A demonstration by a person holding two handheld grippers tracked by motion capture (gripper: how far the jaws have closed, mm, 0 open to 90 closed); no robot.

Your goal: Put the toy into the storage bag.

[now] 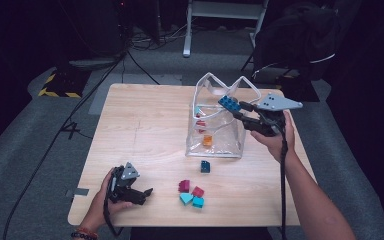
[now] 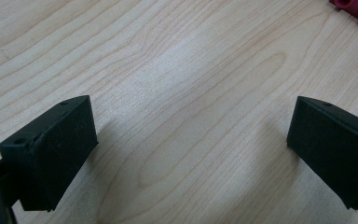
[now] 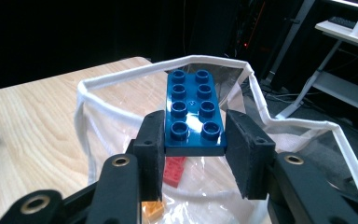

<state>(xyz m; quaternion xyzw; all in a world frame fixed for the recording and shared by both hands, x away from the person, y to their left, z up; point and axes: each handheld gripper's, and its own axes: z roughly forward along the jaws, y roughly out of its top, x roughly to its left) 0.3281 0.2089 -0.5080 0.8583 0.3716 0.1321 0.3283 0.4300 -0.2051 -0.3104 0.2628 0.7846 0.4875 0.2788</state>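
Note:
A flat blue studded brick [image 3: 193,112] sits clamped between the two black pads of my right gripper [image 3: 193,149], held level above the open mouth of a clear plastic bag [image 3: 121,81] with a white rim. From above, the blue brick [image 1: 229,103] hangs over the bag [image 1: 217,145] at its right edge, with my right gripper [image 1: 245,112] behind it. Inside the bag lie a red brick [image 3: 173,170] and an orange one [image 3: 154,210]. My left gripper [image 1: 147,192] rests low at the table's near left, open, with bare wood between its fingers [image 2: 51,154].
Loose bricks lie on the wooden table [image 1: 140,125] in front of the bag: a dark blue one [image 1: 205,166], and a cluster of magenta [image 1: 184,186], red [image 1: 198,191] and teal [image 1: 192,200] pieces. A magenta brick corner [image 2: 356,9] lies ahead of the left gripper.

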